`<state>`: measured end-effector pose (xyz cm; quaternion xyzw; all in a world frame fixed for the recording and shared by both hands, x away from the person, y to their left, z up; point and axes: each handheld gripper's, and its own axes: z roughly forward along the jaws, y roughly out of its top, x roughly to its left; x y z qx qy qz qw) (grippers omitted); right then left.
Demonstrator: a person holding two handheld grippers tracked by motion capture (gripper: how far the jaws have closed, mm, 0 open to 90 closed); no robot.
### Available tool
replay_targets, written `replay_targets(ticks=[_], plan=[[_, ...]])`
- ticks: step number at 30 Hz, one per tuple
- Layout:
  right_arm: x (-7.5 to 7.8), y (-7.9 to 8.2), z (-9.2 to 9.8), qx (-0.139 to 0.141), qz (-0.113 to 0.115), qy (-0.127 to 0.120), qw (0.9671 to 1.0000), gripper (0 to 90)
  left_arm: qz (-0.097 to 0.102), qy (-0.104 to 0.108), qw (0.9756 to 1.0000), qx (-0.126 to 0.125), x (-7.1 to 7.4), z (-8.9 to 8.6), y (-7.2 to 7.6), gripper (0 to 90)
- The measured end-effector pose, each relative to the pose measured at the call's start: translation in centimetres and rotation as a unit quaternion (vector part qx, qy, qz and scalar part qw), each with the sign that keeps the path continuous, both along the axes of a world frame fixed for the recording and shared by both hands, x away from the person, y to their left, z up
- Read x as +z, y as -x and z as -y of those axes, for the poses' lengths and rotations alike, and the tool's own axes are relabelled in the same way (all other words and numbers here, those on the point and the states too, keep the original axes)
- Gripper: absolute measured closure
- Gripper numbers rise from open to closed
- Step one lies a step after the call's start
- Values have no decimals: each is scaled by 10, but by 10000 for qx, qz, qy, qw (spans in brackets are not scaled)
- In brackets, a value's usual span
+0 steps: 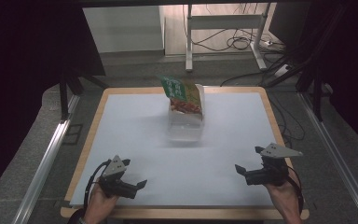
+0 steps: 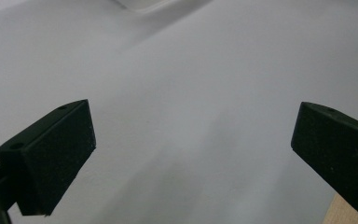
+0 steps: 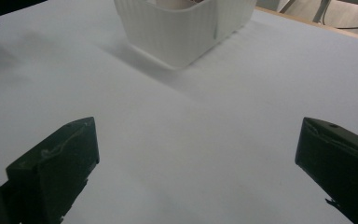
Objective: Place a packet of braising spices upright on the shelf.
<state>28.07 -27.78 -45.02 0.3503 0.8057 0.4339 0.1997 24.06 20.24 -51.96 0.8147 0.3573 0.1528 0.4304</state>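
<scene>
Both the left tool (image 1: pixel 131 173) and right tool (image 1: pixel 249 169) rest spread and empty; a clumsy reach could topple the green snack packet (image 1: pixel 182 94) leaning from the white ribbed plastic tub (image 1: pixel 185 125).

Left hand (image 1: pixel 99 201): enters from the bottom edge, wrapped round the rear of its tool, low at the near left.
Left gripper (image 1: pixel 137 179): jaws point right and a little forward, spread wide with nothing between them; grey plate on top.
Right hand (image 1: pixel 284 195): enters from the bottom right, gripping from behind.
Right gripper (image 1: pixel 248 164): jaws point left, toward the other tool, parted wide and empty; grey plate on top.
Spacing: the two tools are well apart.
</scene>
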Motion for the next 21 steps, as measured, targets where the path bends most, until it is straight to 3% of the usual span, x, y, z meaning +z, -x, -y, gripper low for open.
replay_targets(ticks=[5, 14, 21], plan=[[-6, 4, 9, -125, -51, -121, 9998, 0, -1, -27, 10000, -1, 0, 0, 0, 0], [-25, 5, 19, -289, -214, 2, 9994, 0, -2, -94, 10000, 5, -1, 1, 0, 0], [-30, 3, 21, -313, -313, 80, 9990, 0, -3, -127, 9999, 21, -1, 1, -1, 0]])
